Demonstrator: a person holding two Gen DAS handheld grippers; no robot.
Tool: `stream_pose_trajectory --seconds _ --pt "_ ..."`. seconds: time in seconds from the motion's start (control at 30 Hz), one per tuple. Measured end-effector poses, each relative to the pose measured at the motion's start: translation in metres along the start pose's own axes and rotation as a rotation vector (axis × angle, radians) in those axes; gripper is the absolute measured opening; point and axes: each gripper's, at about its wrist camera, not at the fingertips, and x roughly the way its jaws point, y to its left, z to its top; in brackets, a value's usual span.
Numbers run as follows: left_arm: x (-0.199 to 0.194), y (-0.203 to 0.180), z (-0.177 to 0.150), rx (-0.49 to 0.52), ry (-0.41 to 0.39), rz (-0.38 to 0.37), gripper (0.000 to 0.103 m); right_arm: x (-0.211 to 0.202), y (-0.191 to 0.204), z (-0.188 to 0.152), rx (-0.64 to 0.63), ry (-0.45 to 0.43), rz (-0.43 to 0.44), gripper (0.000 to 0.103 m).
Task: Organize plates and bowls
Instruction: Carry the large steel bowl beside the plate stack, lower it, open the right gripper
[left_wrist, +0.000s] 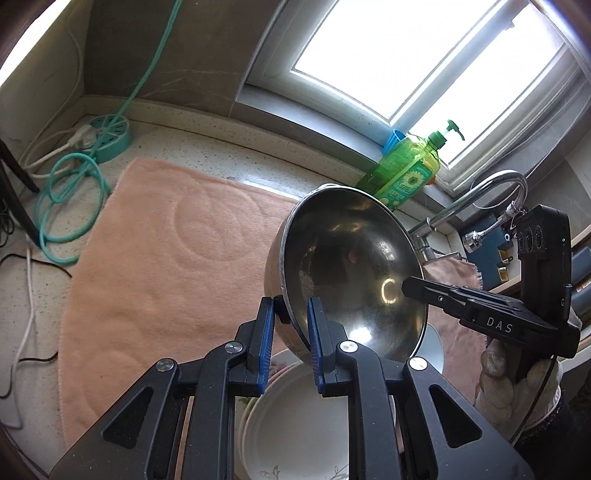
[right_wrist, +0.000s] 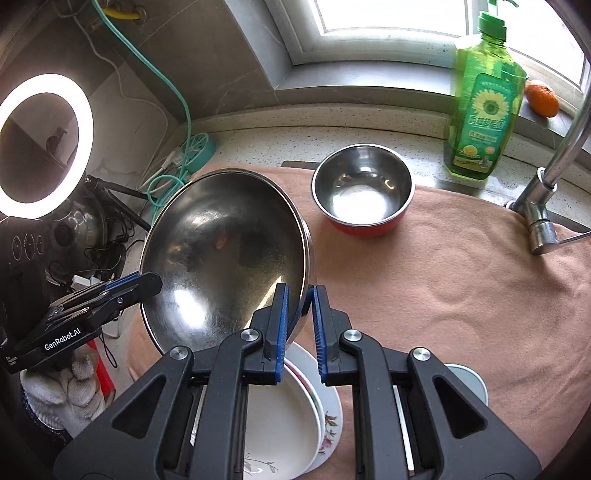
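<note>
A large steel bowl (left_wrist: 351, 273) (right_wrist: 225, 254) hangs tilted in the air, gripped at opposite sides of its rim. My left gripper (left_wrist: 291, 310) is shut on the near rim in the left wrist view, and its tip (right_wrist: 155, 284) shows at the bowl's left edge in the right wrist view. My right gripper (right_wrist: 299, 295) is shut on the other side of the rim, seen from across as (left_wrist: 406, 286). Below the bowl lies a stack of white plates (left_wrist: 295, 424) (right_wrist: 280, 424), one with a flower pattern (right_wrist: 328, 424). A small steel bowl with a red outside (right_wrist: 364, 188) stands on the towel.
A peach towel (left_wrist: 166, 240) (right_wrist: 461, 277) covers the counter. A green soap bottle (right_wrist: 484, 110), an orange (right_wrist: 542, 98) and a faucet (right_wrist: 546, 192) stand by the window. A pale plate (right_wrist: 465, 380) lies at the right. A teal power strip (left_wrist: 110, 133) and ring light (right_wrist: 44, 144) are at the left.
</note>
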Motion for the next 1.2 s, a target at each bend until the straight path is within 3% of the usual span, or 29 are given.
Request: stream_pose_trajectory --seconds 0.6,1.2 --pt "-0.035 0.106 -0.04 -0.169 -0.006 0.144 0.016 0.083 0.101 -0.015 -0.126 0.14 0.085 0.014" --pt "-0.03 0.143 -0.058 -0.226 0.023 0.191 0.016 0.12 0.123 -0.029 -0.143 0.215 0.096 0.015"
